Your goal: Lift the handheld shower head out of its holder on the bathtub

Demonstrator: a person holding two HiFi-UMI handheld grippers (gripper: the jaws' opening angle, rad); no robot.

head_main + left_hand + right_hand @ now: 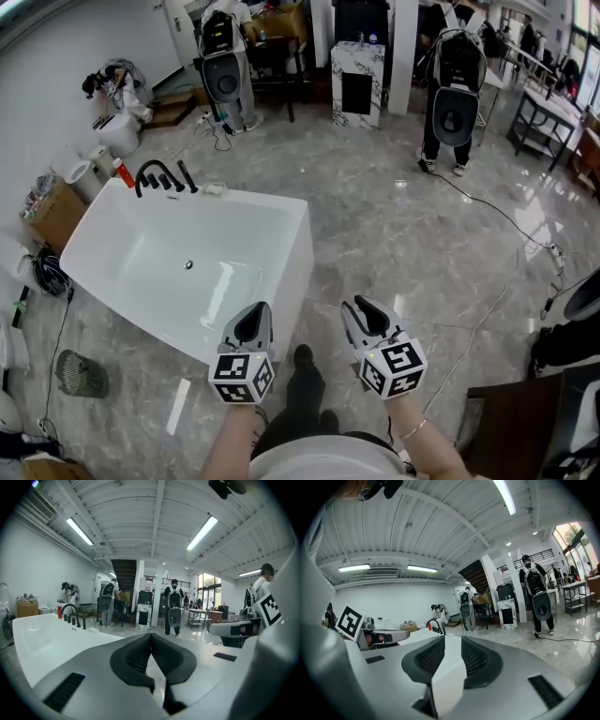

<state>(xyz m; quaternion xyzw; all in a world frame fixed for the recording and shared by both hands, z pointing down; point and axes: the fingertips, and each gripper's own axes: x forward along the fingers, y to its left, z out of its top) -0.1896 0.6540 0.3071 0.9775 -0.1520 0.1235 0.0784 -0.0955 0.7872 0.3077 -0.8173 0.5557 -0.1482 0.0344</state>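
The white bathtub (281,202) stands on the marble floor at the left of the head view. On its far rim is a black faucet (150,174), and beside it the slim black handheld shower head (187,176) stands upright in its holder. Both grippers are at the near end of the tub, well short of the fittings. My left gripper (253,317) hangs over the tub's near corner; its jaws meet at the tips (151,637), with nothing between them. My right gripper (362,311) is over the floor beside the tub, its jaws apart (452,644) and empty. The faucet set (436,626) shows far ahead.
Two people with backpack rigs stand at the back (223,56) (457,86), beside a marble pedestal (356,81). A cable (506,220) trails across the floor at the right. A cardboard box (56,212) and a small fan (81,373) lie left of the tub. Dark furniture (516,422) sits at bottom right.
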